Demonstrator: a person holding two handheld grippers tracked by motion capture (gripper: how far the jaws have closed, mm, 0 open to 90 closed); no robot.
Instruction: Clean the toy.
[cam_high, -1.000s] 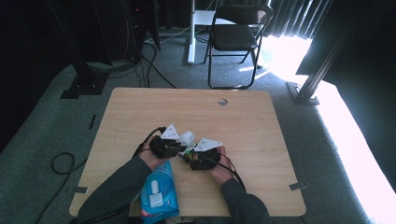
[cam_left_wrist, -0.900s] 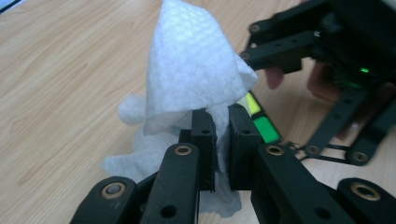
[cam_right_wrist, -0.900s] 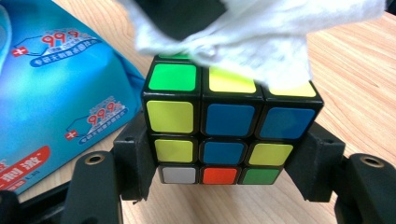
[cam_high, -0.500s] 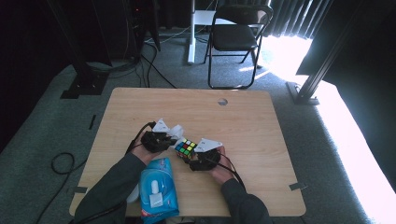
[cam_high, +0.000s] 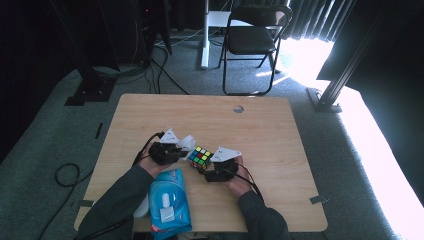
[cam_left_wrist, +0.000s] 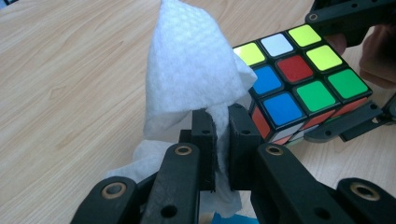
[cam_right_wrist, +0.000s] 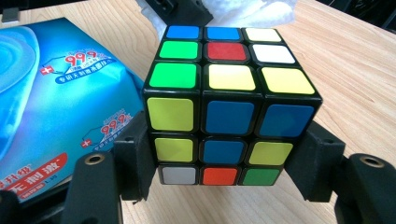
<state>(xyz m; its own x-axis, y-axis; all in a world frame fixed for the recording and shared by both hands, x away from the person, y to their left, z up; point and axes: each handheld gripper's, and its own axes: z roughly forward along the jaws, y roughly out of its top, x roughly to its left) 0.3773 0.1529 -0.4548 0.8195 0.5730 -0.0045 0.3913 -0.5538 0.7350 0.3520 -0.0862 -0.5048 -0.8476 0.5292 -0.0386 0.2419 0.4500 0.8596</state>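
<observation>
Two hand-held grippers meet over the worktop (cam_high: 270, 130). High view alone shows the blue wipes pack (cam_high: 169, 201) lying whole between the forearms. Left hand-held gripper (cam_left_wrist: 222, 135): jaws nearly together, pinching a white wipe (cam_left_wrist: 187, 74) that touches the cube. Right hand-held gripper (cam_right_wrist: 219, 161): jaws wide, clamped on opposite sides of the puzzle cube (cam_right_wrist: 226, 100), above the worktop.

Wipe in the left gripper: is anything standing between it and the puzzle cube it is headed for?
Nothing visible does. The white wipe, pinched in the left gripper, rises right beside the cube that the right gripper clamps by its sides; contact cannot be told. The blue wipes pack lies nearer the person, off that path.
</observation>
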